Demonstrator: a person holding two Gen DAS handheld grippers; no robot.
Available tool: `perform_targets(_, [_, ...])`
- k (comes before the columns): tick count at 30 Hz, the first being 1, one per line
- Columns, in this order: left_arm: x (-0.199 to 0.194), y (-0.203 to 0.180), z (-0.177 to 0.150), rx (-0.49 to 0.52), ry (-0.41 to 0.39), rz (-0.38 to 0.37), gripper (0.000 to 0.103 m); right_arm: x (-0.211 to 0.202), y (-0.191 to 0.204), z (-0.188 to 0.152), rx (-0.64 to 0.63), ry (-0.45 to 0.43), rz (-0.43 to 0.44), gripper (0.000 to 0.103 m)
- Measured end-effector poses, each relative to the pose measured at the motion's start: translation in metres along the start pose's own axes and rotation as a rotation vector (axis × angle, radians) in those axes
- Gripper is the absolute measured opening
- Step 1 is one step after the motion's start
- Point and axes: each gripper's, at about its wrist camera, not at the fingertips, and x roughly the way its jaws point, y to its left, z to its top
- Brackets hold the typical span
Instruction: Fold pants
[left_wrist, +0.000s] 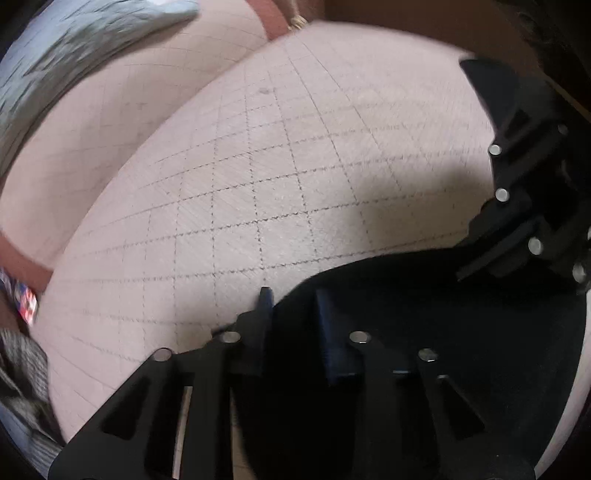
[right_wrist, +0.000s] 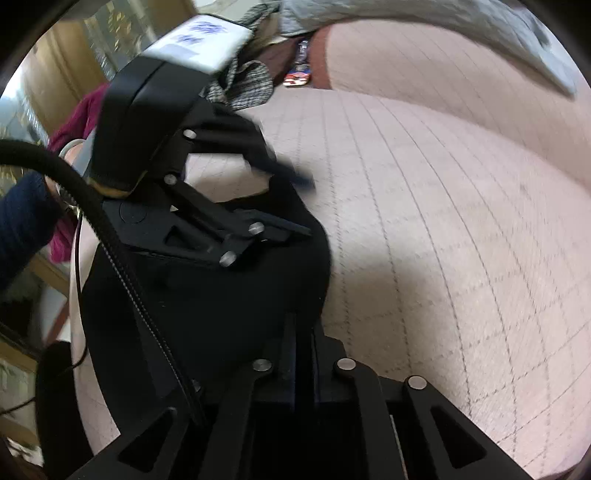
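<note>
My left gripper (left_wrist: 295, 314) stands parted, black pants (left_wrist: 424, 332) bunched at its 3 o'clock. My right gripper (right_wrist: 304, 332) pinches their edge at 12 o'clock over the quilted bedspread (right_wrist: 461, 221).

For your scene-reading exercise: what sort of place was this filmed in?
Probably a bedroom at home: the black pants lie on a pink quilted bed cover, with a grey pillow at its edge and other clothes heaped beyond.
</note>
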Motion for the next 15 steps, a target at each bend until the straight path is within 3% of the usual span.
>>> perform_targets(3, [-0.016, -0.001, -0.012, -0.084, -0.061, 0.011, 0.01, -0.022, 0.014, 0.007, -0.016, -0.073, 0.001, 0.005])
perform_targets(10, [-0.092, -0.016, -0.053, -0.237, -0.237, 0.074, 0.008, -0.061, 0.068, 0.011, -0.151, -0.16, 0.006, 0.004])
perform_targets(15, [-0.147, -0.025, -0.097, -0.376, -0.366, 0.106, 0.007, -0.069, 0.11, -0.006, -0.279, -0.21, -0.004, 0.005])
